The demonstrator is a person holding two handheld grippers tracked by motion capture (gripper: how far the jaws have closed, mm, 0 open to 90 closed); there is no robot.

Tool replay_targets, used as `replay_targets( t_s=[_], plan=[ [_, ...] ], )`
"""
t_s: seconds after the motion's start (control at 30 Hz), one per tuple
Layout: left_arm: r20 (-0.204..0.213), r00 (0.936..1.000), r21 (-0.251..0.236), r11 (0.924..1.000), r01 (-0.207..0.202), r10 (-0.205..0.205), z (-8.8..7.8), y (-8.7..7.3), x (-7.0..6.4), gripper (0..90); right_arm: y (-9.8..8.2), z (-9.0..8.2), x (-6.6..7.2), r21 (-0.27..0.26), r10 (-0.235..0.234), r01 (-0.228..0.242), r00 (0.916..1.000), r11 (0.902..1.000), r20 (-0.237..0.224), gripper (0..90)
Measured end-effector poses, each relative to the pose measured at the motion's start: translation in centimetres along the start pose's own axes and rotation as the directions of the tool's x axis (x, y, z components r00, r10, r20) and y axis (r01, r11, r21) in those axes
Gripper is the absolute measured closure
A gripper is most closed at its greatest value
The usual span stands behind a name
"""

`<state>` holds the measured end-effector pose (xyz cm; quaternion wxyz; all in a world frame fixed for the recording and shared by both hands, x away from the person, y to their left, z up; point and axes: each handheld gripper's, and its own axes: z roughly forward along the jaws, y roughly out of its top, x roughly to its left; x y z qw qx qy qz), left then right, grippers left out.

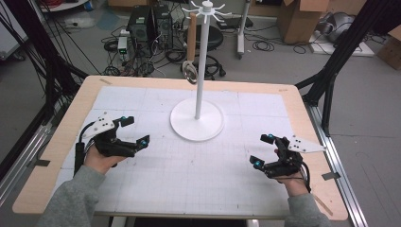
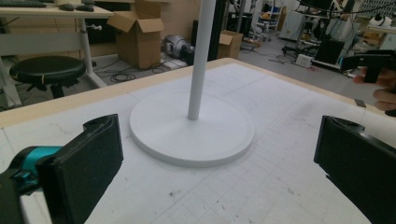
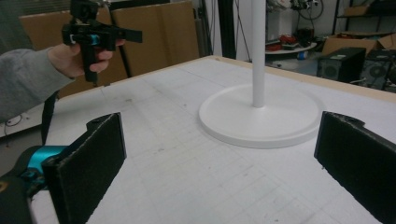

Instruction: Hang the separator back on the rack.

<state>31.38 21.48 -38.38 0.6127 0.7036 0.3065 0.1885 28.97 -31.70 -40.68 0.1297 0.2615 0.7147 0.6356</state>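
Stand: we see a smooth white hanger stand, round flat base, slim pole.
Left gripper: fingers apart, empty.
Right gripper: fingers apart, empty.
Surface: white gridded mat.

1. Your stand sits on the table, centre, toward the far edge.
2. Your left gripper is left of the stand, nearer you.
3. Your right gripper is right of the stand, nearer you, well apart.

Behind your table: two black computer towers on the floor amid tangled cables. A black round stool stands off the far edge. Cardboard boxes sit far right, one open.
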Motion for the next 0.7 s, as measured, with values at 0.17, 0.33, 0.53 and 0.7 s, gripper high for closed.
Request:
replay_targets(
  t_s=[0.17,0.33,0.53,0.7],
  plan=[
    [-0.018,0.9998,-0.009,1.0,0.0,0.0,-0.9,-0.4,0.3,1.7,-0.1,0.0,-0.1,0.007,0.005,-0.005,0.9998,1.0,0.018,1.2],
    [-0.029,0.9996,-0.01,0.9999,0.007,-0.007,-1.6,-1.5,0.4,1.8,-0.2,0.0,-0.2,0.011,0.015,-0.015,0.9997,0.9998,0.021,1.2],
    [-0.049,0.9986,-0.015,0.9997,0.021,-0.021,-2.3,-2.2,0.6,1.7,-0.3,-0.1,-0.4,0.009,0.017,-0.018,0.9991,0.9998,0.038,1.2],
    [-0.075,0.997,-0.03,0.9994,0.018,-0.02,-2.9,-2.4,0.4,1.7,-0.3,-0.1,-0.6,0.008,0.021,-0.022,0.9985,0.9997,0.05,1.2]
  ],
)
